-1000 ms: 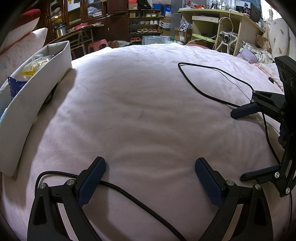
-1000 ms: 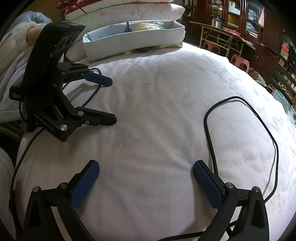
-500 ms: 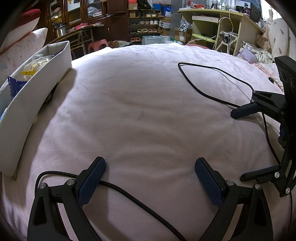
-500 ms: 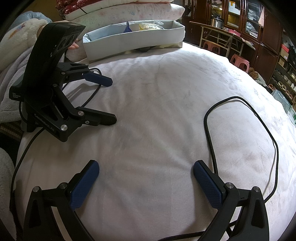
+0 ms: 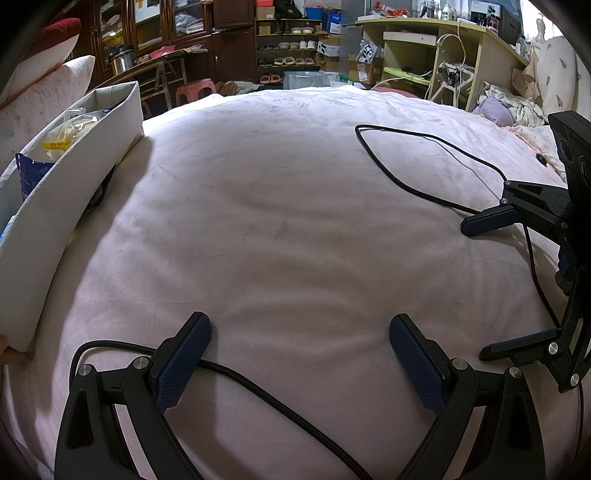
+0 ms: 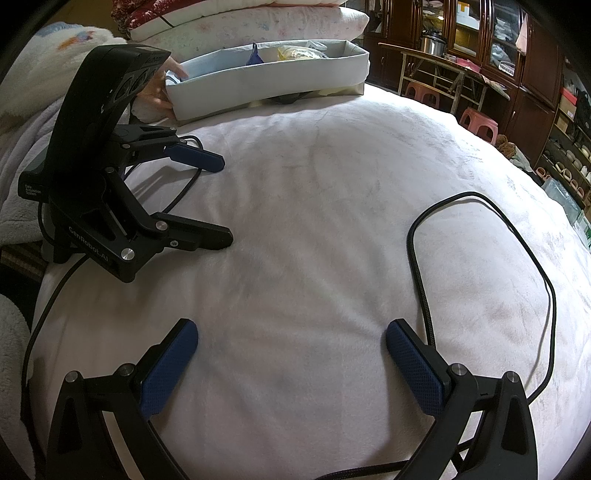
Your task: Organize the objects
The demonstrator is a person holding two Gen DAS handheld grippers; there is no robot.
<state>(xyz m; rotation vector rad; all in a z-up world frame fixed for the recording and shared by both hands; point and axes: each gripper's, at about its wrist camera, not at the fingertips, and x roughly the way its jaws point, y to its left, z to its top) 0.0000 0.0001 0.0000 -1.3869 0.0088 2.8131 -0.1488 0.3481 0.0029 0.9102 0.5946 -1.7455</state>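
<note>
- Fabric organizer box (image 6: pixel 266 79): long, shallow and soft-walled, white cloth outside with a pale blue lining. It lies at the far edge of the bed, against stacked pillows (image 6: pixel 251 22).
- Box contents: a yellowish crinkled packet (image 5: pixel 70 131) and a dark blue packet (image 5: pixel 29 173) stand inside; no print on them can be read.
- A person's hand (image 6: pixel 160 90) touches the box's near end, fingers over the rim.
- Left gripper (image 6: pixel 221 199): rests on the bedspread, well short of the box, with jaws spread wide and nothing between them. Black angular frame, blue cross-hatched rubber pads. Printed on its body: "GenRobot.AI", and a small label reading "Data Acquisition System".
- Right gripper (image 6: pixel 291 354): likewise spread apart and holding nothing, resting on the bedspread with the box far ahead of it and to the left. Same black frame and textured blue pads (image 6: pixel 413 363).
- Braided black cable (image 6: pixel 517 236): loops across the cover just beside the right gripper's outer finger. A second cable (image 5: pixel 258 391) runs under the left gripper.
- Bedspread (image 5: pixel 295 221): pale pink-white, plush, slightly creased, bare between the grippers and the box.
- Surroundings: dark wooden glass-fronted cabinets (image 6: pixel 517 48), pink plastic stools (image 6: pixel 480 123), a shoe rack (image 5: pixel 288 48) and a light wooden desk (image 5: pixel 424 48).
</note>
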